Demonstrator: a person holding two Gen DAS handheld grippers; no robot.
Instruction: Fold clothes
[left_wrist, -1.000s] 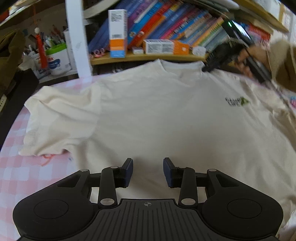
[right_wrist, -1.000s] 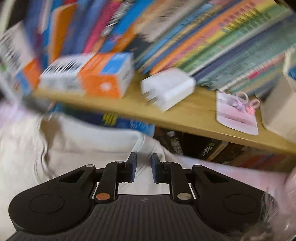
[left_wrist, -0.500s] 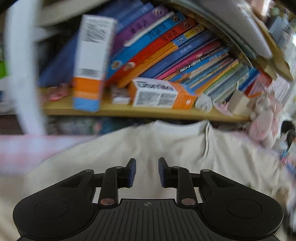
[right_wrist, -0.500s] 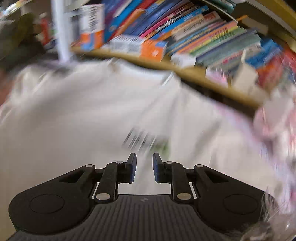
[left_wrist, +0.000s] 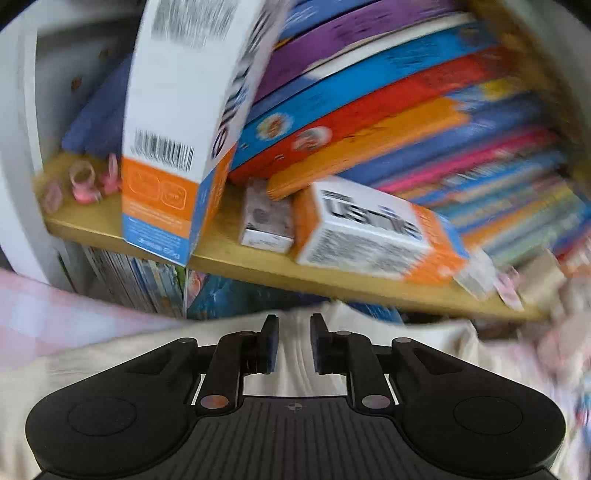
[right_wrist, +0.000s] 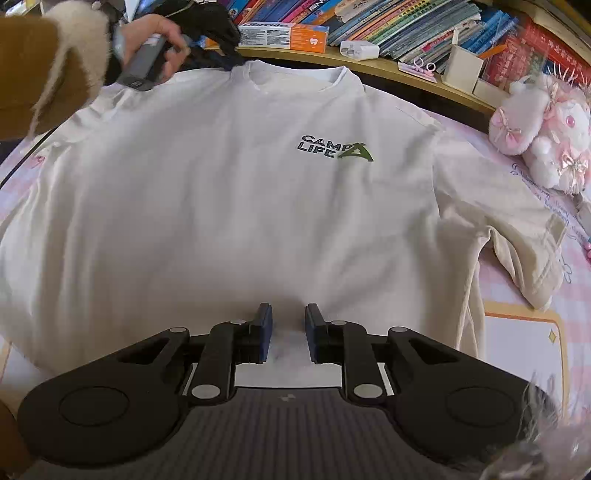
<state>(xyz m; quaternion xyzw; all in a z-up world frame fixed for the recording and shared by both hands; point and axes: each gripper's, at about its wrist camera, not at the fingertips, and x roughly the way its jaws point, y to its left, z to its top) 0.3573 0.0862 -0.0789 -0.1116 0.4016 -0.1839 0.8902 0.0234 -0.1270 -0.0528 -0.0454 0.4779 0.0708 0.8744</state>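
T-shirt (right_wrist: 221, 206) flat, face up on table (right_wrist: 524, 354), collar toward bookshelf (right_wrist: 406, 68). Left gripper (left_wrist: 292, 345) at collar, right gripper (right_wrist: 288, 332) at hem — both fingers narrowly parted, empty. Pinch both layers squarely; blur hides left contact.

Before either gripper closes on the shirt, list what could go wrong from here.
1. The left gripper is open at the collar, right under the wooden shelf. Lifting could knock the tall orange-and-white box, which overhangs the shelf edge.
2. The T-shirt has its right sleeve bunched and folded over; folding now could trap that crease.
3. The right gripper is open above the lower part of the shirt and may pinch only the top layer.
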